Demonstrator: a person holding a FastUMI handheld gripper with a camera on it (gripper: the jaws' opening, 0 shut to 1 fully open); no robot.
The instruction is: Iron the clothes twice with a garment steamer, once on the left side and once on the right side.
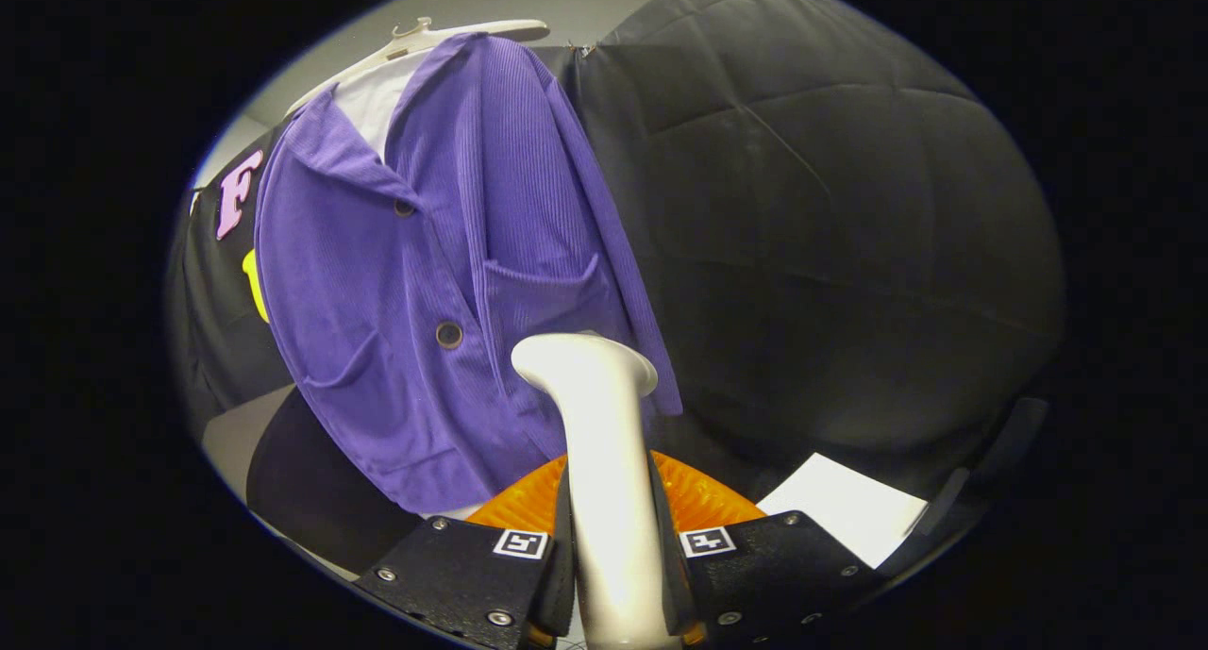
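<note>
A purple ribbed shirt (453, 254) with dark buttons hangs on a white hanger (444, 37) against the black cloth wall, over a white inner garment (377, 98). My gripper (613, 556) is shut on the handle of a white garment steamer (604, 461), both fingers pressing its sides. The steamer's flared head (585, 362) points up and sits in front of the shirt's right half, low down by the chest pocket and near the hem. Whether the head touches the fabric I cannot tell.
An orange ribbed disc (698, 499) lies just beyond the fingers, behind the steamer handle. A white sheet of paper (845, 508) rests to the right of it. Black quilted cloth (830, 235) covers the wall right of the shirt.
</note>
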